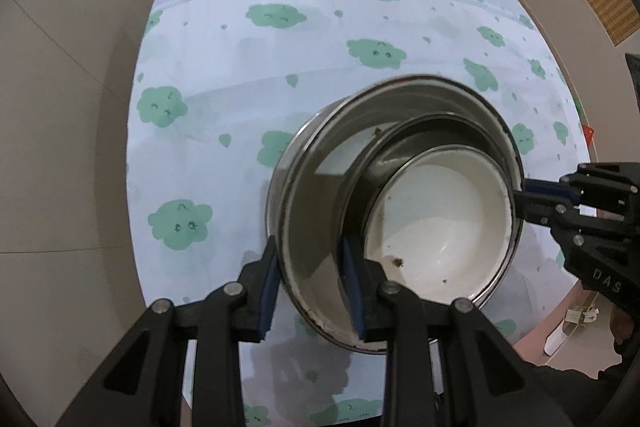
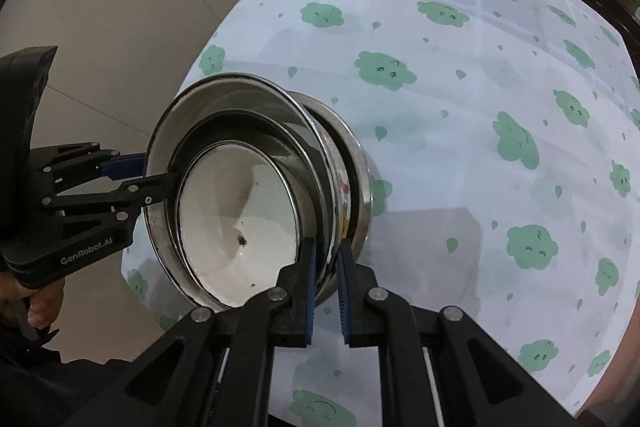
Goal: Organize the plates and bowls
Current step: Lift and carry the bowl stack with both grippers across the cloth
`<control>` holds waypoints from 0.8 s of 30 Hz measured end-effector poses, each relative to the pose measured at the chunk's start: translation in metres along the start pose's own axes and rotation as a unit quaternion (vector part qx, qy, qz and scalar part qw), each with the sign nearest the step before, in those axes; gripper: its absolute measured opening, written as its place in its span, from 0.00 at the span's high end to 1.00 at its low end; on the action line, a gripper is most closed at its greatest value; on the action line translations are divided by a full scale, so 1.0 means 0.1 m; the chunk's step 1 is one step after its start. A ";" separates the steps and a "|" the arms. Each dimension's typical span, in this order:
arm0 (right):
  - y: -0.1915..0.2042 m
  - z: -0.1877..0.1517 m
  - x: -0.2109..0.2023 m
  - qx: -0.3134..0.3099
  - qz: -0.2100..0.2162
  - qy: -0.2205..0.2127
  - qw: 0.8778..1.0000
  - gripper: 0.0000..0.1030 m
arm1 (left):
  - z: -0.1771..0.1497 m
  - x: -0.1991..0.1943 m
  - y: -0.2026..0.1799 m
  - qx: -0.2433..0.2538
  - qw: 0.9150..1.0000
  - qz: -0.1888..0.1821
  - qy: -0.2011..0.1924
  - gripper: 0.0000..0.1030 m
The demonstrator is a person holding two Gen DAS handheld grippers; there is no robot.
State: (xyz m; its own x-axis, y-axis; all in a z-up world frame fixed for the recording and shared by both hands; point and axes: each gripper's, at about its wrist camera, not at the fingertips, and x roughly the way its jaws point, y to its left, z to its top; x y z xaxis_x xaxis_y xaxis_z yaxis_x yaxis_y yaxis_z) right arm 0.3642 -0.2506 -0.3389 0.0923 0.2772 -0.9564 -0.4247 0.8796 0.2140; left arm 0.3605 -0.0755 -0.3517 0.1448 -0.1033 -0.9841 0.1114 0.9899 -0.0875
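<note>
Bowls (image 1: 400,195): nested stack being carried tilted over tabletop (image 1: 248,67).
Left gripper (image 1: 312,287): clamping near rim.
Right gripper (image 2: 326,283): clamping opposite rim, sharing weight.

Dim, even indoor light; soft shadows on the tablecloth (image 1: 280,67); strong fisheye bending, dark corners.

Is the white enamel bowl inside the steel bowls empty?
Nearly: the white enamel bowl nested in the steel bowls holds only a few dark crumbs.

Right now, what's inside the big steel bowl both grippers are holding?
Nested in the big steel bowl sits a smaller steel bowl, then a white bowl with dark crumbs. Their undersides and anything between them are hidden.
</note>
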 end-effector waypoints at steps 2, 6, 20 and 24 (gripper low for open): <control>-0.02 0.03 0.04 0.003 0.002 0.007 1.000 0.90 | 0.02 0.04 0.00 0.001 1.000 0.000 0.004 0.73; -0.06 0.09 0.07 0.007 0.009 0.017 1.000 0.90 | 0.07 0.05 0.03 -0.003 1.000 -0.009 0.013 0.73; -0.15 0.12 0.14 0.034 0.039 0.057 0.997 0.90 | 0.13 0.05 0.01 -0.002 0.999 0.001 0.034 0.73; -0.25 0.11 0.14 0.061 0.064 0.062 0.994 0.90 | 0.15 0.09 0.08 -0.025 0.998 -0.020 0.046 0.73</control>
State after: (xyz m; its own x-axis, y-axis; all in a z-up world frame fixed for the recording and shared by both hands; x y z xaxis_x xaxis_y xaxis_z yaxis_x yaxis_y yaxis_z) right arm 0.3858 -0.2641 -0.3553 -0.0700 0.3473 -0.9352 -0.3137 0.8822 0.3511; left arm 0.3777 -0.0698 -0.3586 0.0501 -0.1357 -0.9895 0.0647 0.9891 -0.1323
